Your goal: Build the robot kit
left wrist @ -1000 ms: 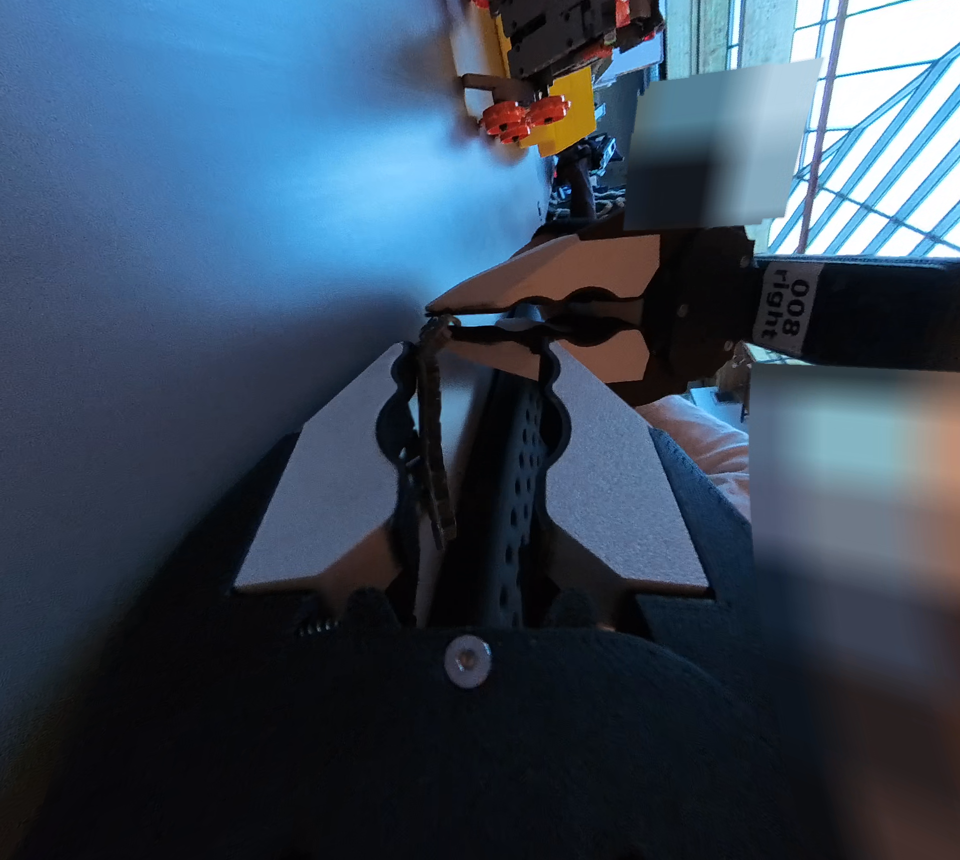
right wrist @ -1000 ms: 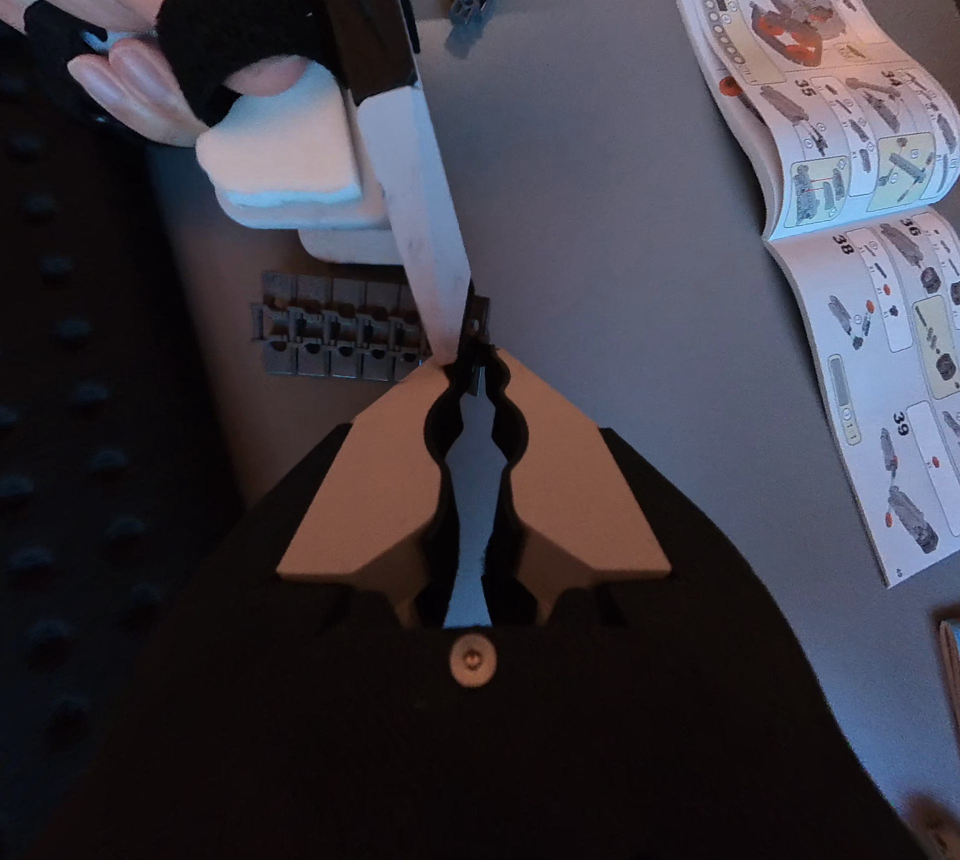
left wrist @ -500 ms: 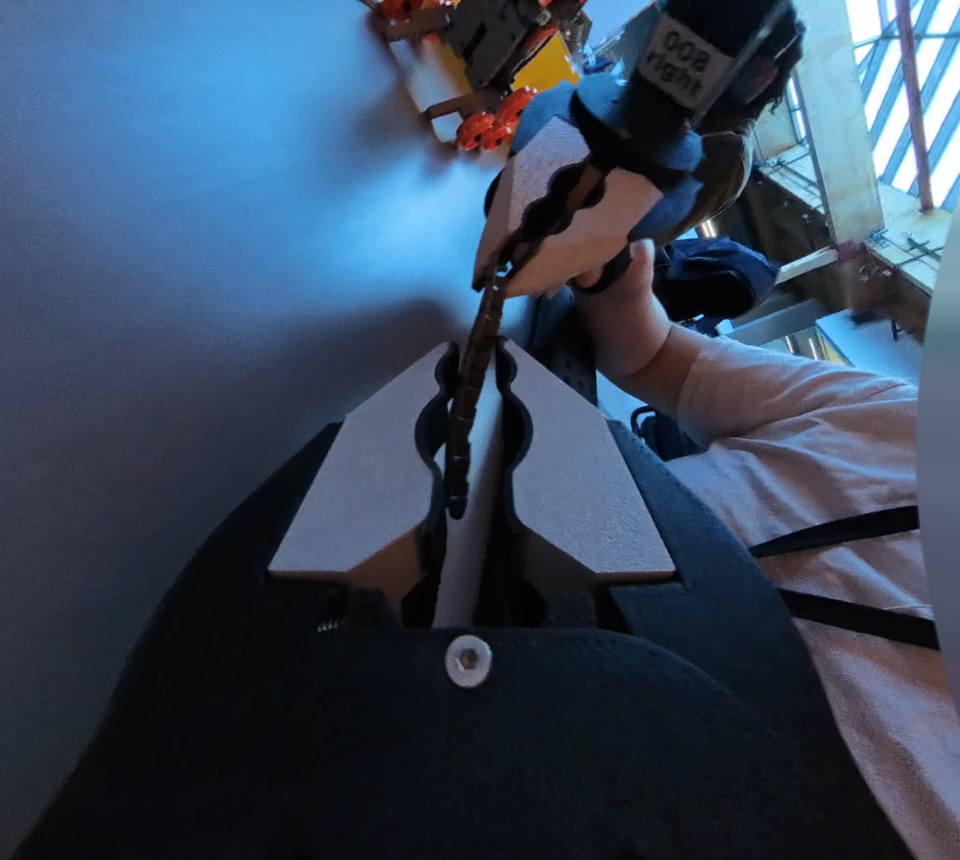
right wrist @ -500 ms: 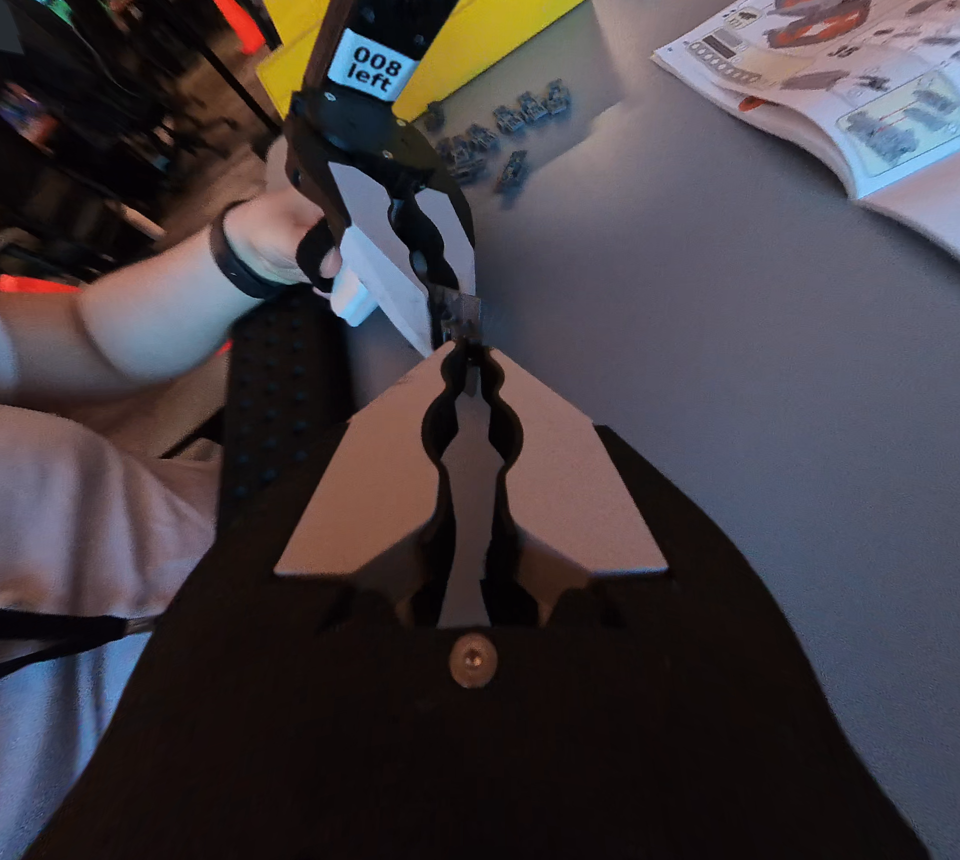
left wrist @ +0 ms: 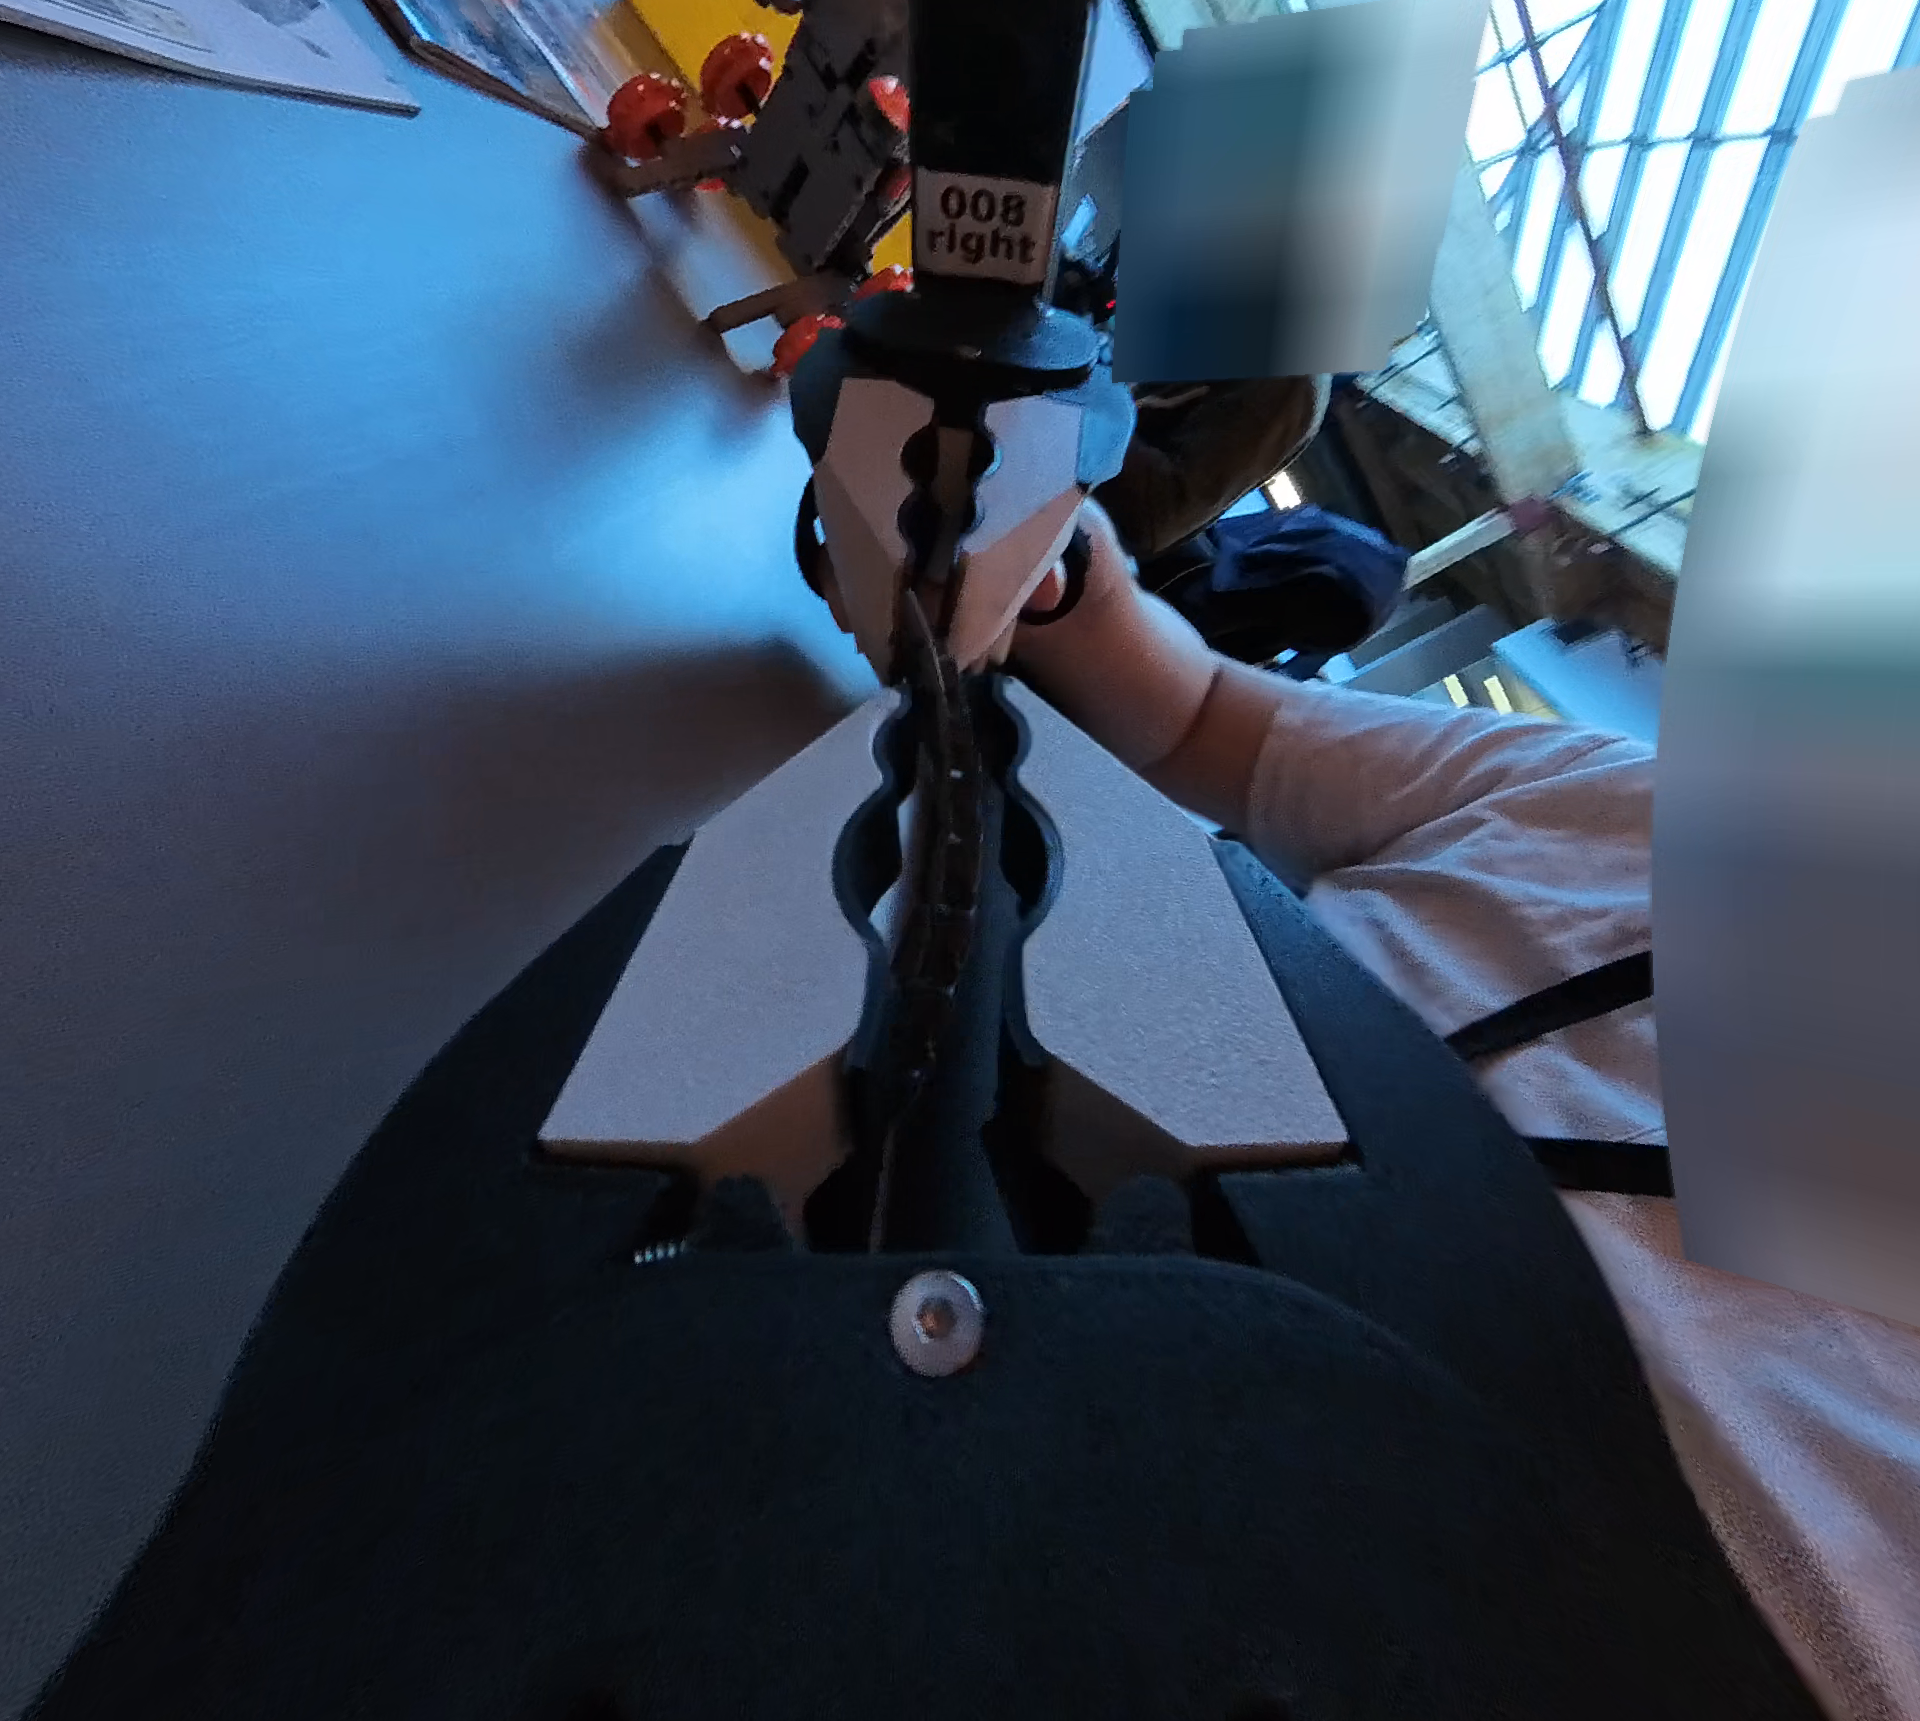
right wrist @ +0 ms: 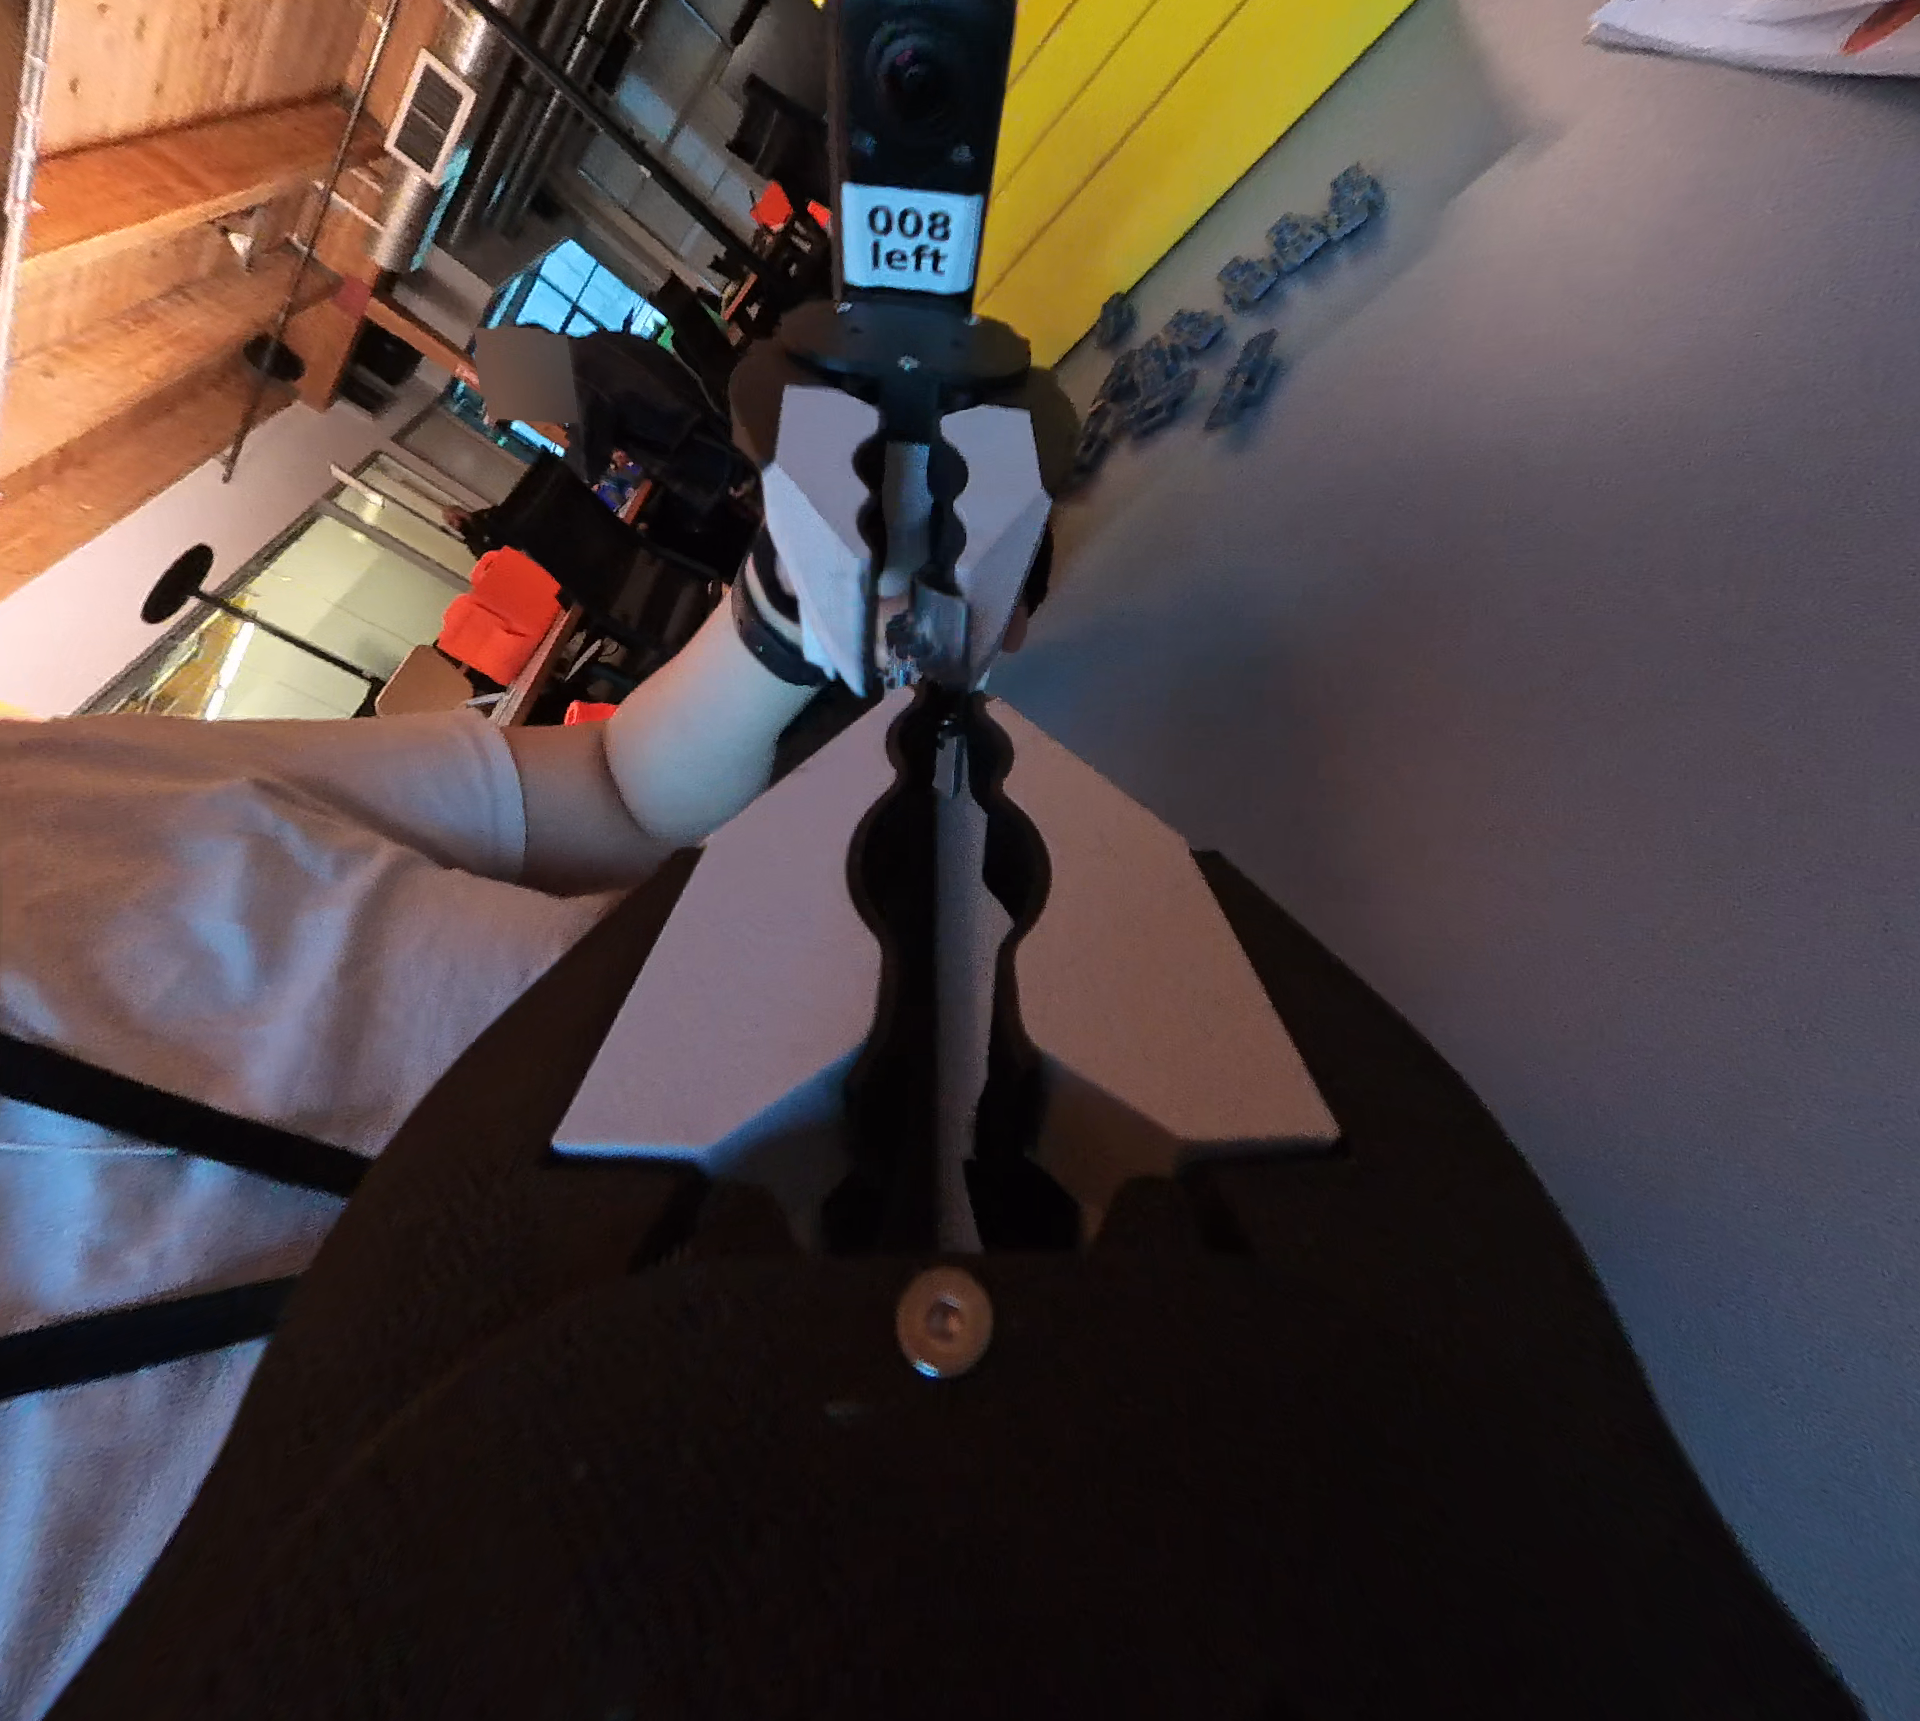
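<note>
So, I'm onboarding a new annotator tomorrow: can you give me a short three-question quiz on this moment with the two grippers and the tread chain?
1. True or false: the left gripper and the right gripper point tip to tip, each shut on the dark tread chain.
2. Multiple choice: the loose grey tread links lie on the table beside
A. a yellow box
B. a red bowl
C. a white cup
3. Fill in: the dark brick model carries small ____ wheels.

Key: 1 true; 2 A; 3 red.
</note>
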